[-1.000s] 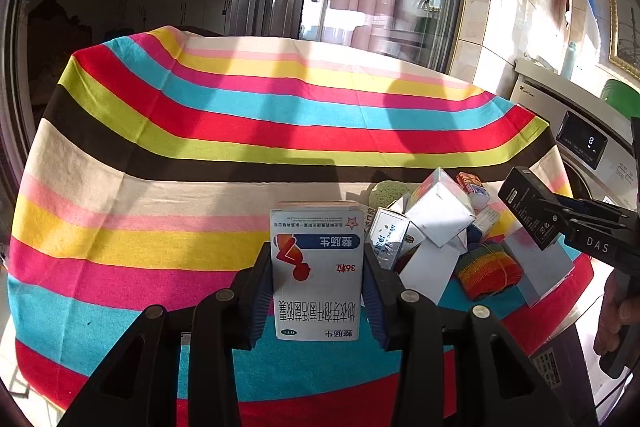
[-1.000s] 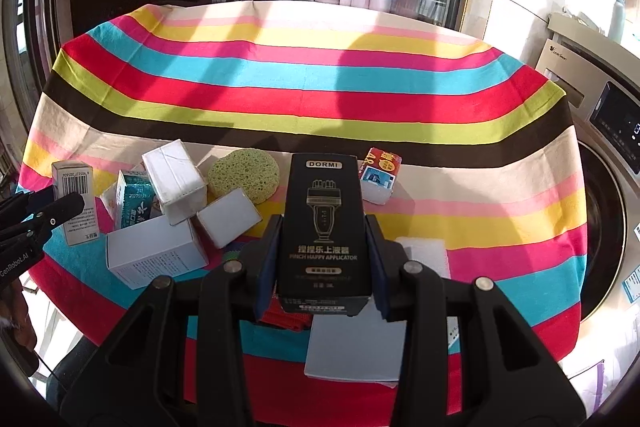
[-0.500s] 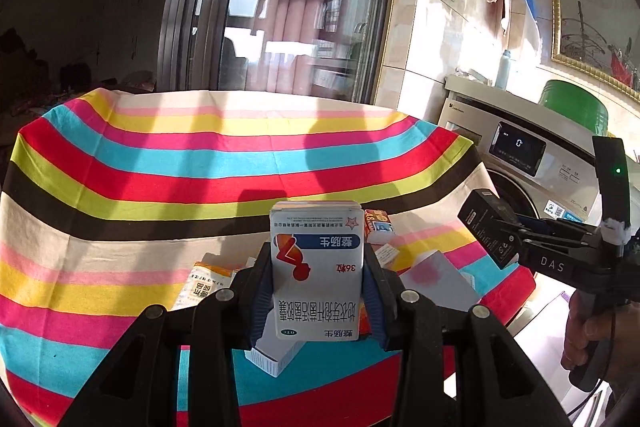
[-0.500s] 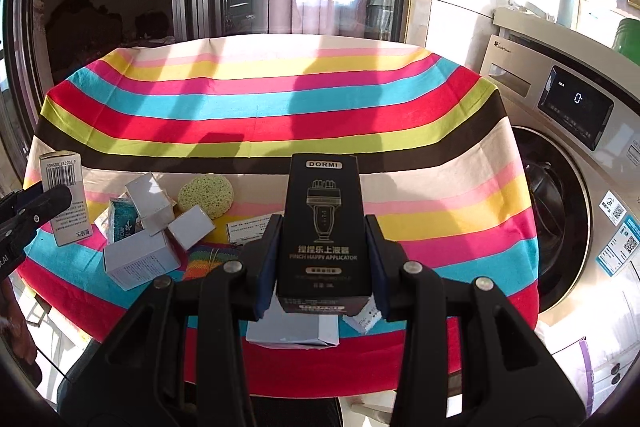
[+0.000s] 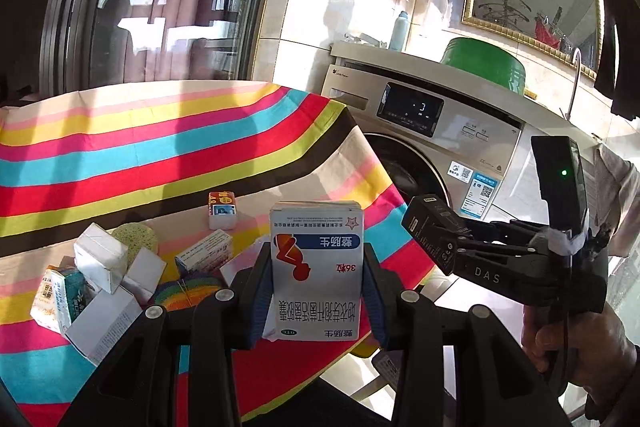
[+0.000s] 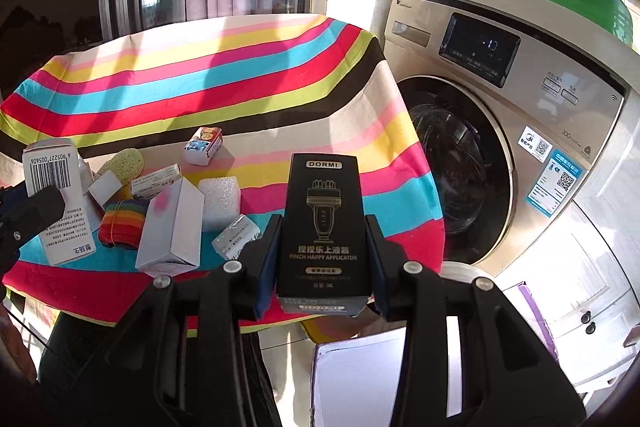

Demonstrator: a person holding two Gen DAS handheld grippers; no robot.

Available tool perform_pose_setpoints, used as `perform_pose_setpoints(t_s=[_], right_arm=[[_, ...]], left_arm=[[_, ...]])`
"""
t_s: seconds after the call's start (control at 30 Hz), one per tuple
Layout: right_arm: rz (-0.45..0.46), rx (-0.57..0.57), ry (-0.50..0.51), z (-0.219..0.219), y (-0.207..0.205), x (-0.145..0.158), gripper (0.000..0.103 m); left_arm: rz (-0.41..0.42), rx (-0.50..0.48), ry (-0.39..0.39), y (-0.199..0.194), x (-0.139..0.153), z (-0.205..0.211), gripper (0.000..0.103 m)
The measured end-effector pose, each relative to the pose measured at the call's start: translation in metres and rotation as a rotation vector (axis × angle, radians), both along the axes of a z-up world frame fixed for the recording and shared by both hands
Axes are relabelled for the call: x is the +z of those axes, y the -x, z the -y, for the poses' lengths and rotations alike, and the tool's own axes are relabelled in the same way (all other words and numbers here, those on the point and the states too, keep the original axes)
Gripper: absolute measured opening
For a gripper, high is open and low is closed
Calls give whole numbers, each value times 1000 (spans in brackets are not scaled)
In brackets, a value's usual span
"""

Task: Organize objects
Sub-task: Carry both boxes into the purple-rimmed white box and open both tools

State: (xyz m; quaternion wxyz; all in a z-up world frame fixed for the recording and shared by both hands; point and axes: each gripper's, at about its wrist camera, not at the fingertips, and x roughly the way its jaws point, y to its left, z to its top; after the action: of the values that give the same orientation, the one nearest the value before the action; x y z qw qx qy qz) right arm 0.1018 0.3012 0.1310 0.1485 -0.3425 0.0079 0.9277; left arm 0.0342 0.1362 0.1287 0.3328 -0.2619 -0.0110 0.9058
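Note:
My left gripper (image 5: pixel 316 291) is shut on a white medicine box (image 5: pixel 316 267) with blue and red print, held upside down above the front edge of the striped table (image 5: pixel 120 155). My right gripper (image 6: pixel 322 263) is shut on a black DORMI box (image 6: pixel 324 223), held off the table's right corner. The right gripper (image 5: pixel 444 247) with the black box shows in the left wrist view; the white box (image 6: pixel 56 203) shows at the left of the right wrist view.
Several small boxes (image 6: pixel 172 223), a yellow sponge (image 6: pixel 126 163), a rainbow cloth roll (image 6: pixel 120 223) and a white foam block (image 6: pixel 220 199) lie on the table. A washing machine (image 6: pixel 500 131) stands right of it. An open white box (image 6: pixel 360 379) sits on the floor below.
Both grippers have pulled back from the table and swung right, each keeping its box. The washing machine and the floor box have come into view.

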Motion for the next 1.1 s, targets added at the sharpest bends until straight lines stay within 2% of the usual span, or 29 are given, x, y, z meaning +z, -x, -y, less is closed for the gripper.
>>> perform_pose_setpoints(t_s=[0.23, 0.5, 0.73, 1.1], right_arm=[[95, -129, 20, -42, -30, -32, 44], [207, -254, 73, -77, -57, -76, 44], [250, -337, 87, -98, -69, -94, 44], [292, -401, 109, -107, -78, -110, 47]], left_arm=[[86, -162, 16, -16, -20, -56, 42], [231, -278, 57, -26, -62, -102, 42], [313, -340, 80, -31, -84, -125, 42], [363, -409, 116, -39, -100, -147, 44]])
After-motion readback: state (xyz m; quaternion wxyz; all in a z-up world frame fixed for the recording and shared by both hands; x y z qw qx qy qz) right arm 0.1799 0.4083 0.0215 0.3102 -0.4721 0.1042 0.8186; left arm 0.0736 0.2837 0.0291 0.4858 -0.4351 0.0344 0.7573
